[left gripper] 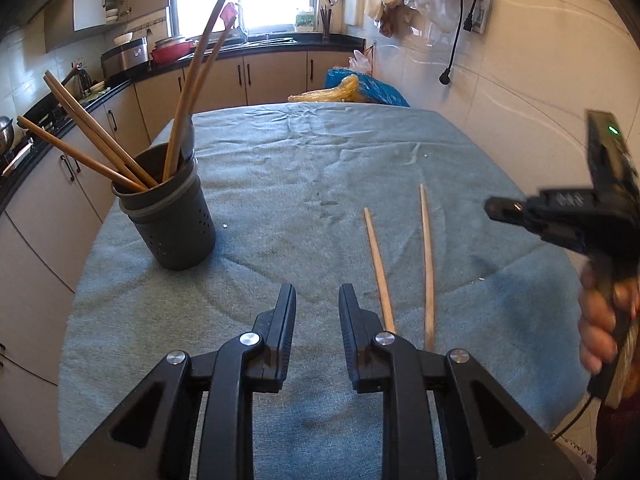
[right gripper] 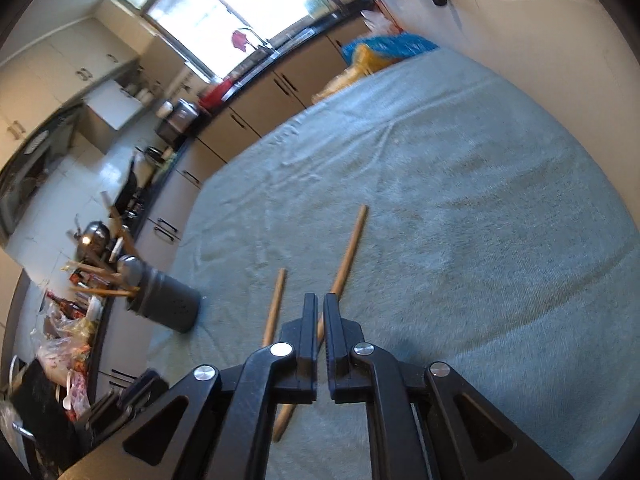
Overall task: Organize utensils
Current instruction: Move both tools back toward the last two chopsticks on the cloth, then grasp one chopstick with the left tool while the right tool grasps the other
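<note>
1. Kitchen cabinets and a bright window sit behind a table draped in a grey-blue towel (left gripper: 320,168), which gives the loose pieces a soft bed that should keep them from rolling.
2. Standing on the towel's left side is a dark perforated utensil holder (left gripper: 174,216). It holds several wooden chopsticks (left gripper: 86,148) leaning out over its rim, plus two longer wooden handles (left gripper: 196,80) standing taller; what their lower ends are is hidden inside.
3. Two loose chopsticks lie on the cloth well apart from the holder: the shorter-looking one (left gripper: 378,264) and its neighbour (left gripper: 427,256), roughly side by side and not touching, so each could likely be taken singly.
4. Left gripper (left gripper: 317,300) hovers low over the towel, jaws moderately apart with nothing between them.
5. Right gripper (right gripper: 319,312) is above the loose pair, jaws nearly closed with a thin gap; one chopstick (right gripper: 348,252) passes beneath the tips, but whether it is pinched I cannot tell.
6. Judging by this, two pieces remain to go into the holder.
</note>
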A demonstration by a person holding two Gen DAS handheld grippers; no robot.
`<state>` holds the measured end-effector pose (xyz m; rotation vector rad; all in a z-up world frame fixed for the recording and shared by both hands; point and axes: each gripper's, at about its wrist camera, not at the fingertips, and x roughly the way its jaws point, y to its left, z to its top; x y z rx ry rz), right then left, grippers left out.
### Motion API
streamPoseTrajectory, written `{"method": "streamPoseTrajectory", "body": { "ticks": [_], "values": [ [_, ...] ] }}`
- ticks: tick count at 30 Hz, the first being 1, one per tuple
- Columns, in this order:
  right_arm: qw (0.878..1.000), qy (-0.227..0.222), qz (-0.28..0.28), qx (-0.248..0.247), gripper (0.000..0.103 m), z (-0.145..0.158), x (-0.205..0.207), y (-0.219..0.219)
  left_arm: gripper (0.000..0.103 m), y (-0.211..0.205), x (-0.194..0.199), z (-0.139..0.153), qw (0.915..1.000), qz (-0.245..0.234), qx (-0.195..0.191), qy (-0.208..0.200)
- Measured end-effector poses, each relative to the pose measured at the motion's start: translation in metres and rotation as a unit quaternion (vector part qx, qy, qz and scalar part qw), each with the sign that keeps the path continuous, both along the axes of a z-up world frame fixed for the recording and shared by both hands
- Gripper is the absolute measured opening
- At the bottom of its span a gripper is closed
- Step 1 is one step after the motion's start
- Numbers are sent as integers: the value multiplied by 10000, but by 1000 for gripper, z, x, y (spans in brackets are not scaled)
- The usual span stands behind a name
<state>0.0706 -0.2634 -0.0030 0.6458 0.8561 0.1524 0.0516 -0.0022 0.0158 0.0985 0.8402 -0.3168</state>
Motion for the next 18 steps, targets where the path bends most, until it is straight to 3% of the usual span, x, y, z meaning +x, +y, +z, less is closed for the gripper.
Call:
{"method": "streamPoseTrajectory", "body": {
  "ticks": [3, 7, 14, 16, 18],
  "values": [
    [9993, 366, 62, -72, 31, -6, 32, -4, 21, 1, 0, -4, 10000, -33, -26, 47],
    [9960, 865, 101, -207, 33, -18, 77, -6, 21, 4, 0, -9, 9999, -71, -22, 96],
    [9813, 1540, 248, -1126, 29, -39, 123, 16, 22, 9, 7, -15, 9997, -74, 18, 237],
    [9766, 1516, 294, -1498, 26, -37, 127, 23, 22, 8, 9, -16, 9996, -104, 62, 246],
    [9706, 1483, 472, -1836, 10, -37, 127, 32, 23, 4, 14, -17, 9994, -155, 72, 306]
  ]
}}
